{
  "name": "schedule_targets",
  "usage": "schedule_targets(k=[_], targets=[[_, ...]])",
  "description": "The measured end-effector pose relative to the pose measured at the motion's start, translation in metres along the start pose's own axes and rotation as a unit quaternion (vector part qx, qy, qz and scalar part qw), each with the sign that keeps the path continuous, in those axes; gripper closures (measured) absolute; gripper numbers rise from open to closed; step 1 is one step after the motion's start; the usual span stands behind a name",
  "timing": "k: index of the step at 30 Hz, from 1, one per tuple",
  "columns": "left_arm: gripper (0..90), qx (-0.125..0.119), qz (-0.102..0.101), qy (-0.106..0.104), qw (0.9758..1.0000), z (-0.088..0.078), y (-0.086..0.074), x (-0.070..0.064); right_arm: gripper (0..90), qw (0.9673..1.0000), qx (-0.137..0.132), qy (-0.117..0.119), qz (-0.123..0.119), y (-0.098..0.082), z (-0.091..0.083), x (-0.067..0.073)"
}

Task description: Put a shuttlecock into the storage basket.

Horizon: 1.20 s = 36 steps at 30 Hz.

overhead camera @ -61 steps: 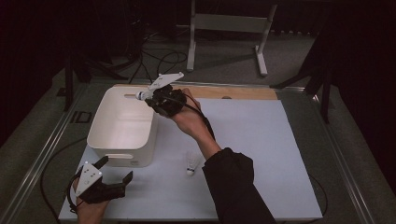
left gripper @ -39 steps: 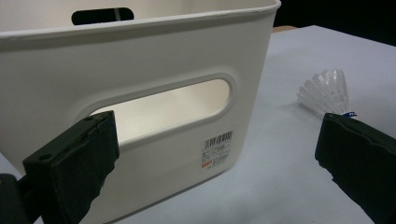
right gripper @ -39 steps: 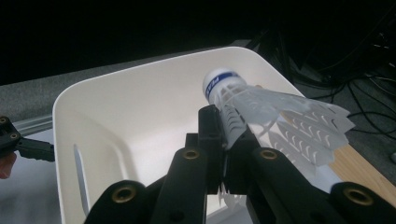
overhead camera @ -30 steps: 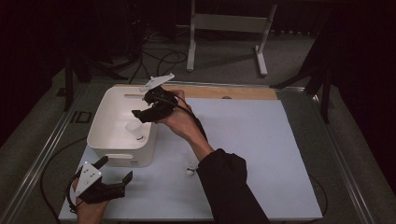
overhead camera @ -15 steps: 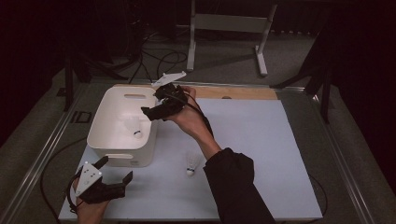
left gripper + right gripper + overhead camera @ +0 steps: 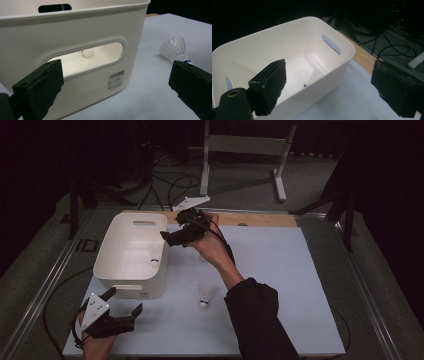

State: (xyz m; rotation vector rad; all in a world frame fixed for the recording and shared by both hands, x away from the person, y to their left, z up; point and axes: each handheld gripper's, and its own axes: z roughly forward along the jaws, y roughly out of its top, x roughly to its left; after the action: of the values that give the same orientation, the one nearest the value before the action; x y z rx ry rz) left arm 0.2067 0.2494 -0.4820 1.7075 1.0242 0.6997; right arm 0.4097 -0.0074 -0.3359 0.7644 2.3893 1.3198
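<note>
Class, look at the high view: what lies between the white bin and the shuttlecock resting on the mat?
Nothing: between the white bin and the shuttlecock the high view shows bare blue mat.

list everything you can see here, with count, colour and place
bin: 1, white, on the left part of the mat, handle slots in its end walls
shuttlecock in the bin: 1, white, on the bin floor near the right wall
shuttlecock on the mat: 1, white, lying right of the bin's near end
mat: 1, pale blue, covering the table
metal stand: 1, grey, on the floor beyond the table
left tool: 1, black, open, at the mat's near left corner
right tool: 1, black, open, at the bin's far right rim
</note>
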Motion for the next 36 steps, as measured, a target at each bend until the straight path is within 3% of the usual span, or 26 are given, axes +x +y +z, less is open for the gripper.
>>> schedule_targets(k=[36], targets=[[0.2,-0.003,-0.001,0.001,1.0,0.0,0.0,0.0,12.1,0.9993,0.006,-0.035,0.016,-0.022,-0.009,-0.033]])
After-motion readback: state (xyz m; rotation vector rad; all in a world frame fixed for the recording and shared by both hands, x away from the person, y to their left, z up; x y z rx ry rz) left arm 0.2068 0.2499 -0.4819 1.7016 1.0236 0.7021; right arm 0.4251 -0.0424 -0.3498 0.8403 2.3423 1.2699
